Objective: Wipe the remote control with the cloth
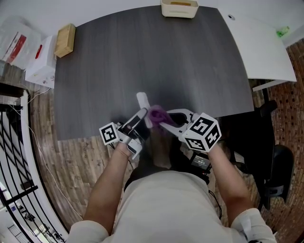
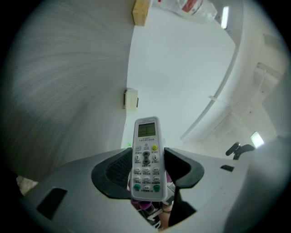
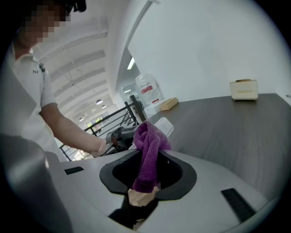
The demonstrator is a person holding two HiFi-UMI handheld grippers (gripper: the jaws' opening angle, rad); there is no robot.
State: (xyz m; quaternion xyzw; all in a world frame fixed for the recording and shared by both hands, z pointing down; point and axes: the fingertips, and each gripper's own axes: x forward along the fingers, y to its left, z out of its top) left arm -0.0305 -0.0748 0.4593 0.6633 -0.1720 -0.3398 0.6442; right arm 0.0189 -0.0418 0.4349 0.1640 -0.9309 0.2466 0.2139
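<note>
One remote control (image 2: 146, 159), one cloth (image 3: 148, 154), two grippers. The left gripper (image 2: 146, 169) has its jaws spread wide and clamped on the sides of the white remote control, which stands up from between the black pads with its small screen at the top. The right gripper (image 3: 148, 172) has its jaws nearly together, pinching the purple cloth, whose bunched end rises above them.

In the head view both grippers meet at lower centre of the frame, over the near edge of the one dark table (image 1: 156, 57), and the cloth lies against the remote control there. On that table sit one wooden block (image 1: 65, 40) at upper left and one cream box (image 1: 179, 8) at the top. One white table (image 1: 261, 47) adjoins at upper right.

The cream box is cut off by the top edge. The lower end of the remote control is hidden behind the left gripper's body, and its button print is too small to read. In the right gripper view the cloth covers most of the remote control, leaving only a white corner
</note>
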